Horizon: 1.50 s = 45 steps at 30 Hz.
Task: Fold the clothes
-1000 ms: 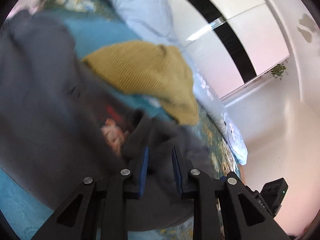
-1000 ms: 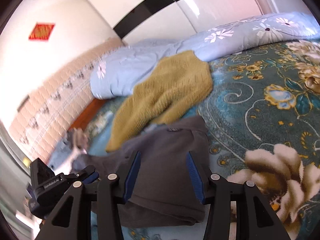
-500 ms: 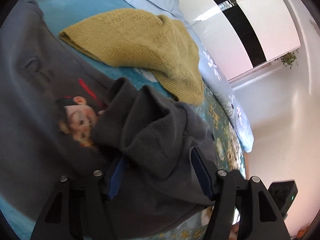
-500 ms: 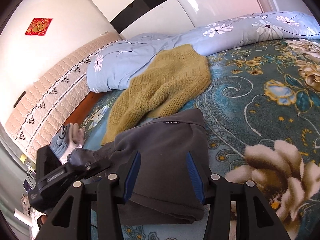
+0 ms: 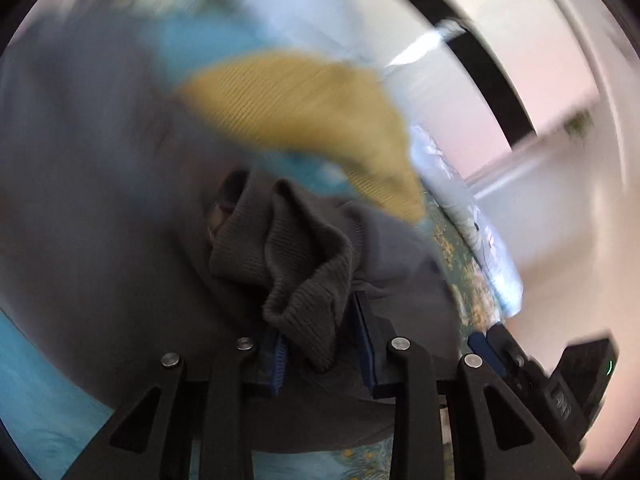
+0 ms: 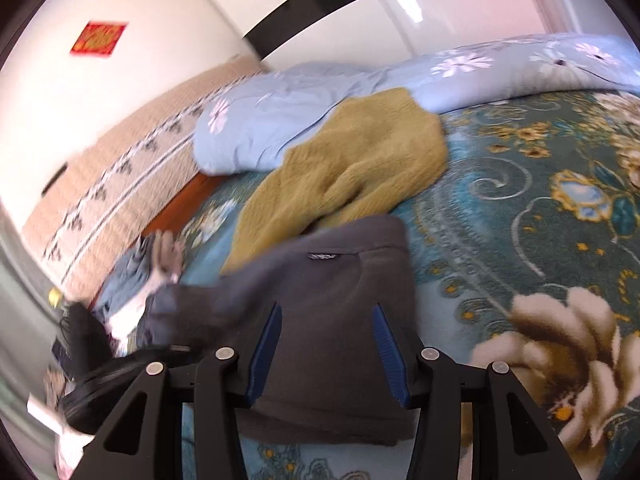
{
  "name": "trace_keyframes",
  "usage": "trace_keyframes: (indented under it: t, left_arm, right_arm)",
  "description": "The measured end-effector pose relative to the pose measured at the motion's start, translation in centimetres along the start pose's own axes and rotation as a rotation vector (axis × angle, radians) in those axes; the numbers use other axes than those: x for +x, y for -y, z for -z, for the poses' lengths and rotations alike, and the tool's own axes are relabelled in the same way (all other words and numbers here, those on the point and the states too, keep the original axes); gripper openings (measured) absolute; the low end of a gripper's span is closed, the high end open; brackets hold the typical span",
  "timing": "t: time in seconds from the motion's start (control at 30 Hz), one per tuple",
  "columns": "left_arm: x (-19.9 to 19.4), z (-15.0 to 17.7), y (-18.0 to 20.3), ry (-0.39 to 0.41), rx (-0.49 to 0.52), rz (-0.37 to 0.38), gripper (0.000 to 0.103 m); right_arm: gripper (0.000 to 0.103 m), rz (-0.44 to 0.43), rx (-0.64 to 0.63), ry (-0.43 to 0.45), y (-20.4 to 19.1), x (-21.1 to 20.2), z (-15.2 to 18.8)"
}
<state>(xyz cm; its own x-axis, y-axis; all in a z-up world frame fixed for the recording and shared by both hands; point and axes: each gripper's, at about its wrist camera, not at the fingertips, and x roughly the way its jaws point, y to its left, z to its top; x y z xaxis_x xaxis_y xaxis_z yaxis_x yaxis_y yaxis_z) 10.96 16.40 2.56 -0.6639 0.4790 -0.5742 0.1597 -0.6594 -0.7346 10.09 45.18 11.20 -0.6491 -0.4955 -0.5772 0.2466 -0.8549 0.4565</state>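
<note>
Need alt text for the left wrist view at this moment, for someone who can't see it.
The left gripper is closing on a bunched ribbed cuff of a dark grey sweatshirt lying on a bed. Behind it, blurred, lie a mustard knit sweater and a pale blue duvet.

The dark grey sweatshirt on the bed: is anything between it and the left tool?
Nothing visible is. A bunched ribbed cuff of the dark grey sweatshirt already sits between the closing jaws of the left tool. The mustard knitted sweater lies farther back, out of the way.
</note>
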Motion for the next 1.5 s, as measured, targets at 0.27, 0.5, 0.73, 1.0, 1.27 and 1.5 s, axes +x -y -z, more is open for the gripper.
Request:
trace_keyframes:
  t: [0.27,0.5,0.73,1.0,1.27,1.5]
  left_arm:
    - [0.7,0.0,0.4,-0.016,0.031,0.006,0.032]
    - [0.1,-0.4,0.5,-0.050,0.036,0.050,0.034]
    - [-9.4,-3.4,-2.4,0.199,0.011,0.070,0.043]
    - [-19.0,-5.7,-13.8,0.411,-0.279,-0.201,0.051]
    - [-14.0,-6.8,-15.5,0.338,-0.398,-0.099,0.065]
    - [-11.2,-10.5,-15.3,0.337,-0.395,-0.080,0.065]
  right_arm:
    - [0.042,0.131,-0.056,-0.254,0.7,4.5,1.9]
    - [0.043,0.094,-0.030,-0.237,1.5,4.0,1.7]
    - [0.044,0.077,0.099,-0.168,3.2,3.0,0.7]
    - [0.044,0.159,0.100,-0.137,3.8,2.4,0.7]
    - [0.044,0.218,0.088,-0.151,4.0,2.9,0.9]
    - [0.045,0.227,0.074,-0.156,3.8,3.0,1.0]
